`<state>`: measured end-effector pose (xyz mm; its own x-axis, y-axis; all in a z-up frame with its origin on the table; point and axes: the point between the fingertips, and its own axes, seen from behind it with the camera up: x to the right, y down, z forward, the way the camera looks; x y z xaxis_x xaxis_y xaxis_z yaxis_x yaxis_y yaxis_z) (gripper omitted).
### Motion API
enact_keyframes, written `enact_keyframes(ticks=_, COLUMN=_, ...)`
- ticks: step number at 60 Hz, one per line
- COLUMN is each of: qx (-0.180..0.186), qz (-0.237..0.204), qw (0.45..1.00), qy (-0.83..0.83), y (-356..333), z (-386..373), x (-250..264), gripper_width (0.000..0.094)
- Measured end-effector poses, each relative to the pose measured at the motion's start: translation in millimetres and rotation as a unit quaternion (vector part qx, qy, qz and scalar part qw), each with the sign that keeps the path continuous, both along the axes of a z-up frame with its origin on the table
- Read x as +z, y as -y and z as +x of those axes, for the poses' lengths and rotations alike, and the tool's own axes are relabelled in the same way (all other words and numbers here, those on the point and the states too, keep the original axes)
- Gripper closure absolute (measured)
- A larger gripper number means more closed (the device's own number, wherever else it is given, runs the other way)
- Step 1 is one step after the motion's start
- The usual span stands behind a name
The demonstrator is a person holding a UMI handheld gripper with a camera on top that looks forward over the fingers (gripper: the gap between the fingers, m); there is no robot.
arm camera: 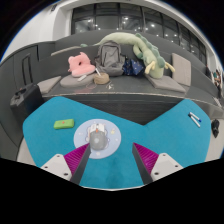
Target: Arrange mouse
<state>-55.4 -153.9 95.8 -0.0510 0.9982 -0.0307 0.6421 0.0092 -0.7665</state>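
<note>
A grey mouse (97, 138) sits on a round pale mouse mat (97, 136) on the teal table top (150, 125). My gripper (111, 163) is open and empty, its two pink-padded fingers (70, 160) spread wide. The mouse lies just ahead of the fingers, a little toward the left one, not touched by either.
A small green block (64, 124) lies on the teal surface to the left of the mat. A white and blue item (194, 118) lies far right. Beyond the table, a grey sofa (60, 85) holds plush toys, a pink one (79, 65) and a pale green one (135, 47).
</note>
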Motion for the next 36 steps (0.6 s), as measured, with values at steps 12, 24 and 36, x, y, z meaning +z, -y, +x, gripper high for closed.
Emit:
enact_keyframes(ticks=12, qx=-0.019, qz=0.019, qw=1.000, qy=0.006, y=-57.2, z=105.5, x=20.4, gripper_width=0.0077)
enact_keyframes(ticks=24, qx=-0.038, qz=0.008, qw=0.999, qy=0.031, y=-84.3, z=170.8, x=10.8, gripper_width=0.0077)
enact_keyframes(ticks=36, qx=-0.035, qz=0.015, qw=0.998, qy=0.048, y=-95.0, z=199.2, x=-0.2, gripper_width=0.0081)
